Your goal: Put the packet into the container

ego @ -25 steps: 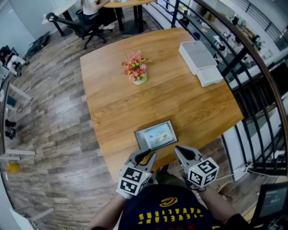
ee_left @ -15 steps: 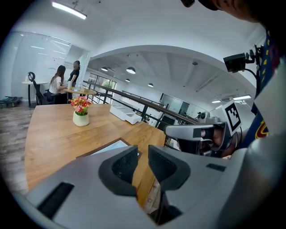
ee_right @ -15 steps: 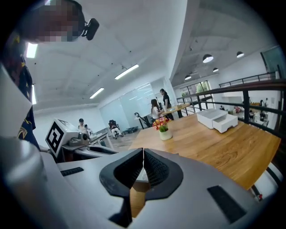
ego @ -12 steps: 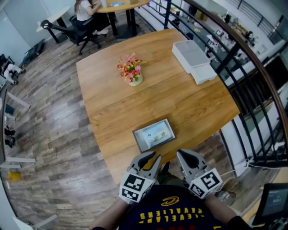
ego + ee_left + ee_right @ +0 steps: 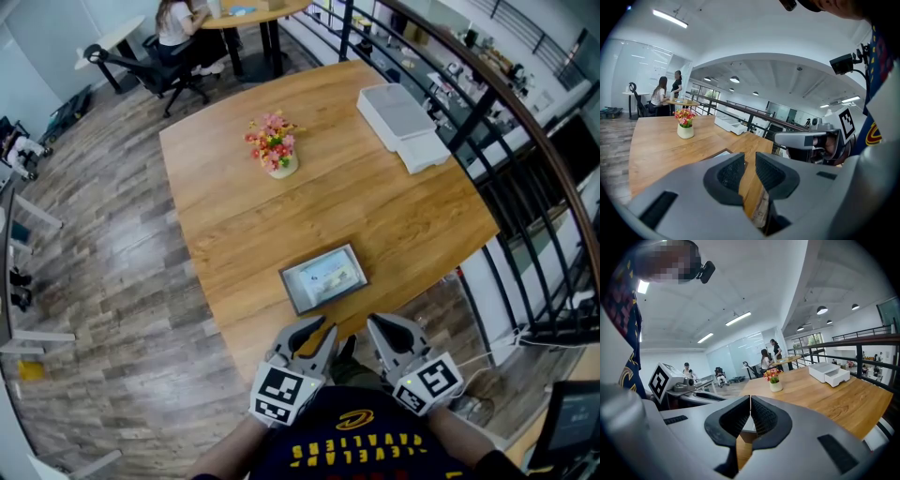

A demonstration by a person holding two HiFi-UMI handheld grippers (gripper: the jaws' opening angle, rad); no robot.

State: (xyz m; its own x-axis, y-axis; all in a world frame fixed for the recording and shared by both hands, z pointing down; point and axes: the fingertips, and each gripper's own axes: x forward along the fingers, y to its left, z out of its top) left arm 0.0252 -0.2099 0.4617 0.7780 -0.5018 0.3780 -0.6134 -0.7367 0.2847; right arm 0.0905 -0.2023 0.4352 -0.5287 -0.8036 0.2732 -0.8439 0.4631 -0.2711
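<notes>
Left gripper (image 5: 314, 330) and right gripper (image 5: 384, 324) drew back; packet (image 5: 323, 277) flat, grey-edged.

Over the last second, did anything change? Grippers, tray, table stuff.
The left gripper and the right gripper both eased back slightly toward the person's body. Nothing was grabbed or released: the left jaws stay slightly apart and empty, and the right jaws stay shut and empty. The tray, flower vase and white box are unmoved. Only the view shifted a little.
</notes>
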